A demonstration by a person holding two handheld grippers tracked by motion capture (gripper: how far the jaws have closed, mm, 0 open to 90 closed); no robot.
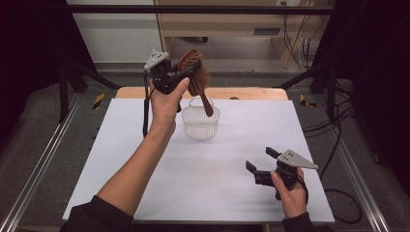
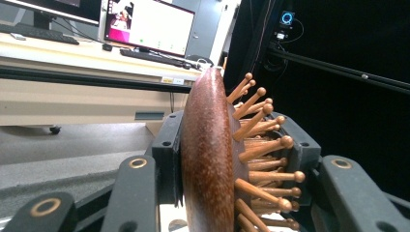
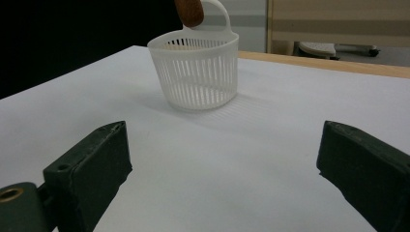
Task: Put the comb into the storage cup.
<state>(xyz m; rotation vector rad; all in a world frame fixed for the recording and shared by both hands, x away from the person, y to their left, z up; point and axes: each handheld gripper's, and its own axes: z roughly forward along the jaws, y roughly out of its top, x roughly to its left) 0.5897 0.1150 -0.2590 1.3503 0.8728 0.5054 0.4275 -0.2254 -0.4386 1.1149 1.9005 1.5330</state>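
A brown wooden hairbrush (image 1: pixel 197 75) with peg bristles is held in the air above a white slotted basket (image 1: pixel 200 123) with a handle. My left gripper (image 1: pixel 186 72) is shut on the brush's head. In the left gripper view the brush head (image 2: pixel 208 159) stands on edge between the jaws, its bristles (image 2: pixel 261 145) pointing right. The brush's handle hangs down over the basket's opening; its tip (image 3: pixel 189 10) shows just above the basket (image 3: pixel 198 75) in the right gripper view. My right gripper (image 1: pixel 261 162) rests low at the table's near right, open and holding nothing.
The white table top (image 1: pixel 145 159) has a wooden strip along its far edge (image 1: pixel 241 93). Metal rails run down both sides on the floor. A desk with monitors (image 2: pixel 145 24) stands beyond the table.
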